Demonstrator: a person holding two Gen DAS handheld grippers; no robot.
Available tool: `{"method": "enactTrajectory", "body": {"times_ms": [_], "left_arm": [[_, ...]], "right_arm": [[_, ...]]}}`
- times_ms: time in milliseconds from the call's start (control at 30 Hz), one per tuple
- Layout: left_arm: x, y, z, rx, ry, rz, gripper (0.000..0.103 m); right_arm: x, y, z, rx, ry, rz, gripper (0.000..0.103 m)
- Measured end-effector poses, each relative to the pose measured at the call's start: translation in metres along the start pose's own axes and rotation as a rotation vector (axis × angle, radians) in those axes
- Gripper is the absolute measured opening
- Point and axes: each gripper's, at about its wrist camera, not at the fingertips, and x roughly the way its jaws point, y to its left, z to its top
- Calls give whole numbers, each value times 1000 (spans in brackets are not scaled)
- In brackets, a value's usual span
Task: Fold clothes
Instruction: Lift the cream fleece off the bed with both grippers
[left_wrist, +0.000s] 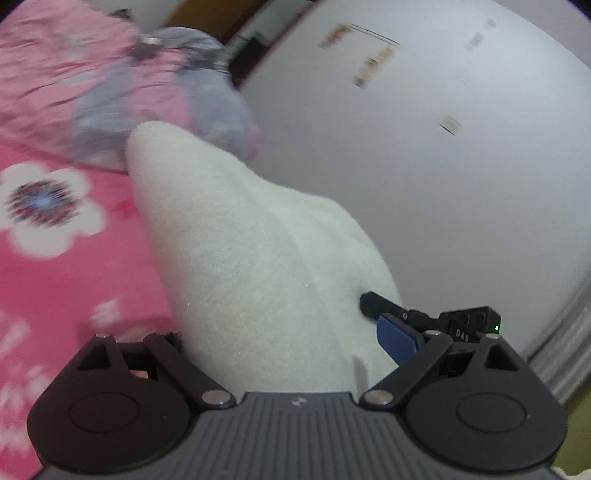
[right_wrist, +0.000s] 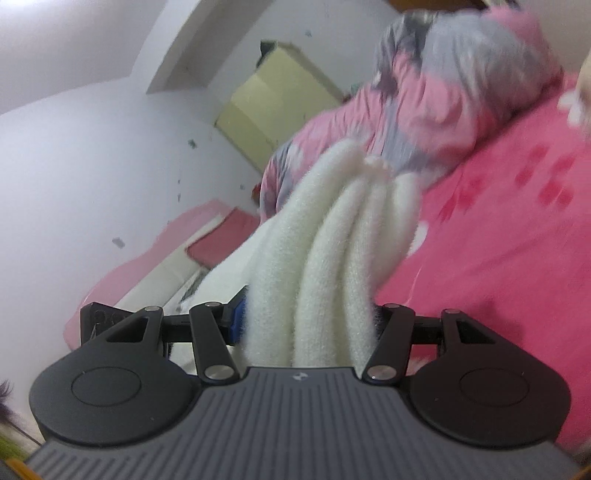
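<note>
Left wrist view: left gripper (left_wrist: 295, 354) and right gripper (right_wrist: 308, 325) each clamp bunched white fleece garment (left_wrist: 240, 240), lifted above pink bed (left_wrist: 55, 295); mid-handling, needs spreading flat next.

Soft, even indoor light with no hard shadows or glare fills both fisheye views, whose edges bow and darken at the corners, while motion blur smears the pink flowered bedspread (left_wrist: 55, 258) and the grey-pink quilt (right_wrist: 461, 92), leaving only the near white fleece (right_wrist: 332, 258) fairly sharp.
</note>
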Motion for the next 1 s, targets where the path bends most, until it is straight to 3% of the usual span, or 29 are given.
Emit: {"method": "enactTrajectory", "body": {"times_ms": [200, 300, 567, 767, 1000], "left_arm": [[98, -52, 45, 119, 43, -126, 93], [154, -71, 61, 132, 65, -188, 92], [282, -97, 73, 127, 124, -281, 92], [339, -100, 57, 103, 110, -267, 92], [386, -84, 15, 67, 83, -169, 92]], "right_arm": [[-73, -16, 72, -125, -88, -96, 54], [-108, -33, 112, -173, -115, -153, 54], [-167, -98, 194, -278, -84, -262, 54], [-181, -164, 235, -285, -9, -279, 55], [-165, -237, 240, -226, 103, -283, 55]]}}
